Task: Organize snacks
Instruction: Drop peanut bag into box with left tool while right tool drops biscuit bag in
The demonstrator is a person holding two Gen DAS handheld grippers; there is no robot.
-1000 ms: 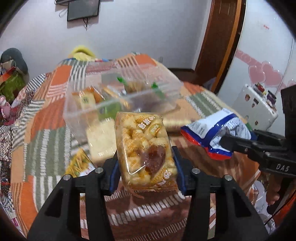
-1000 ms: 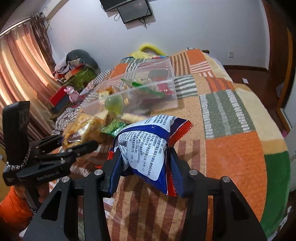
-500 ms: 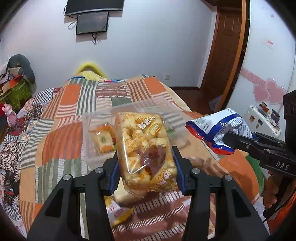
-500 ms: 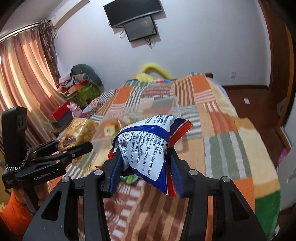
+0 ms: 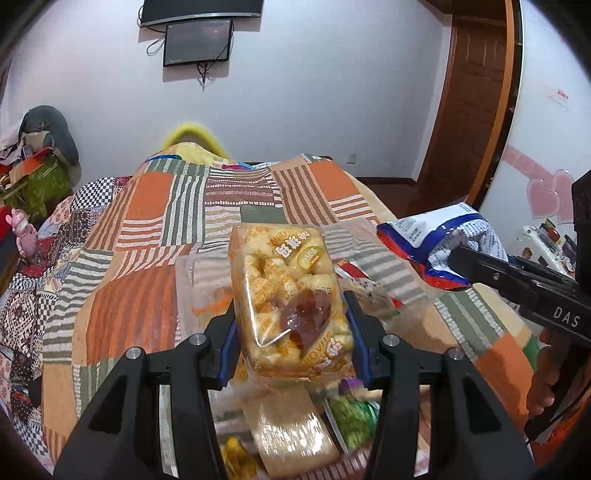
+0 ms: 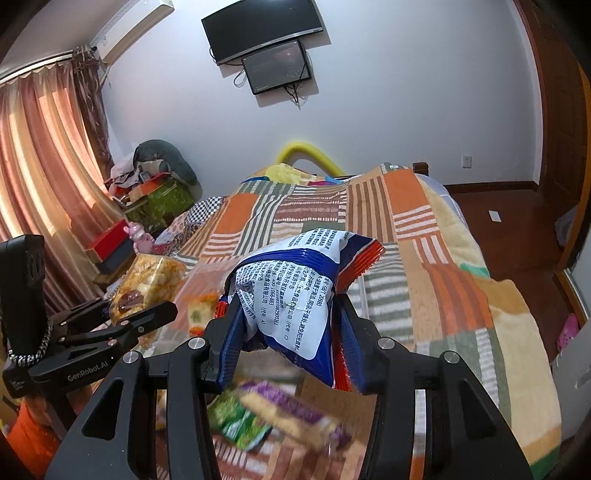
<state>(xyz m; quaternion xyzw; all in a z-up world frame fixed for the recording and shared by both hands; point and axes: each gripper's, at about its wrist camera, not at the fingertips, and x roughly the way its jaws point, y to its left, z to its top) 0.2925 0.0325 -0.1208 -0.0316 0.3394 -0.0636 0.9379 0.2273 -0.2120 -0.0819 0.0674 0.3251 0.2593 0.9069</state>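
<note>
A bedroom in a home. A bed fills the middle of both views, covered by a patchwork blanket (image 6: 388, 229) of orange, green and striped squares. A television (image 6: 262, 29) hangs on the white wall at the top, pinkish curtains (image 6: 40, 177) fall along the left edge, and a brown wooden door (image 5: 476, 99) stands at the upper right.

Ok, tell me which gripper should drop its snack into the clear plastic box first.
Probably left: the left gripper holds its yellow puff pack right before the clear plastic box; the right gripper with its blue-white bag sits further aside.
</note>
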